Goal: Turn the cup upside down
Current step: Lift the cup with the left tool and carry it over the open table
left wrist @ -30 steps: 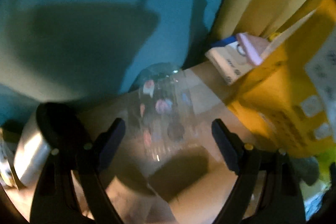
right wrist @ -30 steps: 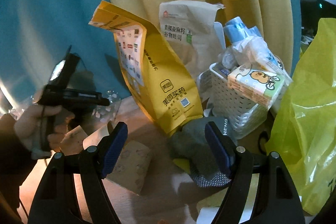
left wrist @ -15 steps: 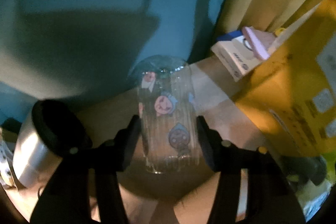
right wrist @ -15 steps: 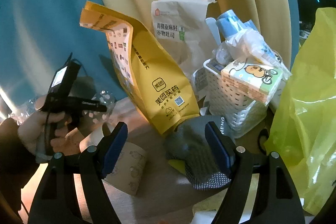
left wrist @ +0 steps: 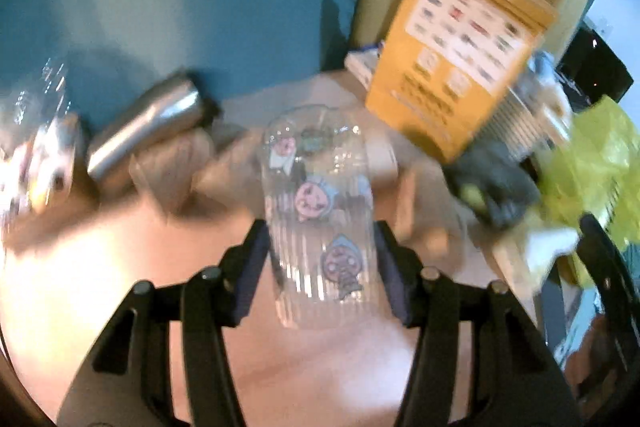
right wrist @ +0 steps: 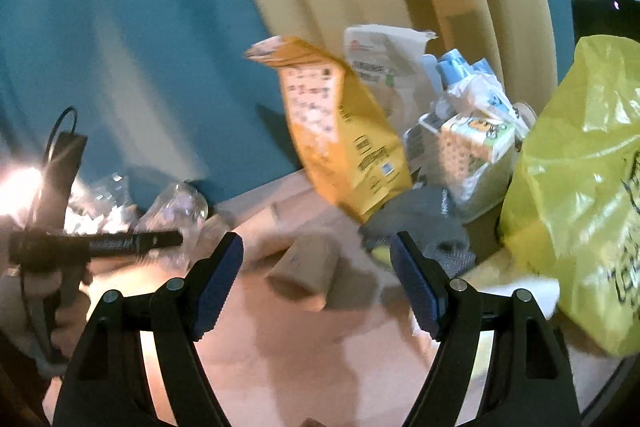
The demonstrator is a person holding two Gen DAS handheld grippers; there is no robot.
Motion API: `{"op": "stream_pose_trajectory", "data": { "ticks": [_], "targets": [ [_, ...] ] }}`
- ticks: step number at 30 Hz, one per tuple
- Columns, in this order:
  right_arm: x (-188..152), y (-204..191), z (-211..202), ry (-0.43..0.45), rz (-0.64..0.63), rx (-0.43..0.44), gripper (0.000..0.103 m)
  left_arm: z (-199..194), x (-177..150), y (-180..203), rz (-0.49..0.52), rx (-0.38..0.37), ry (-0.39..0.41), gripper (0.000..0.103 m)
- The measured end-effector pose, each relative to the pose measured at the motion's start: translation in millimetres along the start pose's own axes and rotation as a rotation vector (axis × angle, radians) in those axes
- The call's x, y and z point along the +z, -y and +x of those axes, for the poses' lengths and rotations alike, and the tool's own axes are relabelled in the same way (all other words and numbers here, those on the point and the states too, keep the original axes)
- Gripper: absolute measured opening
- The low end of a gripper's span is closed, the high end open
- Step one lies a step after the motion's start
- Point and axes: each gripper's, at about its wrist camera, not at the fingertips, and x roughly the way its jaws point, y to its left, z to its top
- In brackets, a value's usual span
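Through the left wrist camera, one steel tumbler (left wrist: 150,131) lies on its side up and left of the left gripper (left wrist: 318,259), against the teal wall. That gripper's two blue-padded fingers (left wrist: 250,267) are pinching one clear ribbed glass cup (left wrist: 320,211) (three cartoon stickers show on it), each pad touching a side wall; the cup points away from the camera over the tan table (left wrist: 80,287). Up and right of the cup stands one orange paper bag (left wrist: 460,55).

In the right wrist view, the right gripper (right wrist: 316,279) is spread wide with nothing between its fingers. One brown paper cup (right wrist: 306,267) lies on its side just ahead, between the fingertips. Further right sit one white basket (right wrist: 472,155) and one yellow plastic bag (right wrist: 580,187).
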Motion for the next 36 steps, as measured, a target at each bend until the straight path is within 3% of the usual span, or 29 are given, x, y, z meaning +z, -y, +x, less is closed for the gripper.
{"op": "stream_pose_trajectory", "data": {
  "ticks": [4,9,14,18,24,30,36],
  "targets": [
    [-26.1,-25.5,-21.9,-0.040,-0.021,0.026,0.079,-19.6,-67.3,-4.2,-0.057,-0.039,-0.038,0.054],
    [-69.1,-57.8,-39.2,-0.118,-0.041,0.069,0.079,-35.0,-147.8,-28.4,-0.154,-0.035,-0.088,0.054],
    [-118.8,-95.5,-43.3,-0.215,-0.086,0.121,0.079,-42.7,-205.0,-56.5,-0.256,-0.018,-0.082,0.055],
    [-148.7,-121.9,-37.3,-0.284,-0.108,0.165,0.079,-49.4,-251.6,-82.8,-0.373,-0.064,-0.091,0.056],
    [-173.0,-155.4,-20.5,-0.374,-0.169,0.179,0.079,-58.0,-268.5,-98.2,-0.360,-0.045,-0.058,0.063],
    [-170.6,-174.6,-15.1,-0.376,-0.209,0.155,0.079,-63.8,-265.6,-104.3,-0.330,-0.017,-0.034,0.065],
    [-172.0,-181.1,-18.4,-0.371,-0.238,0.135,0.079,-66.1,-268.9,-103.9,-0.320,-0.053,-0.025,0.066]
  ]
}}
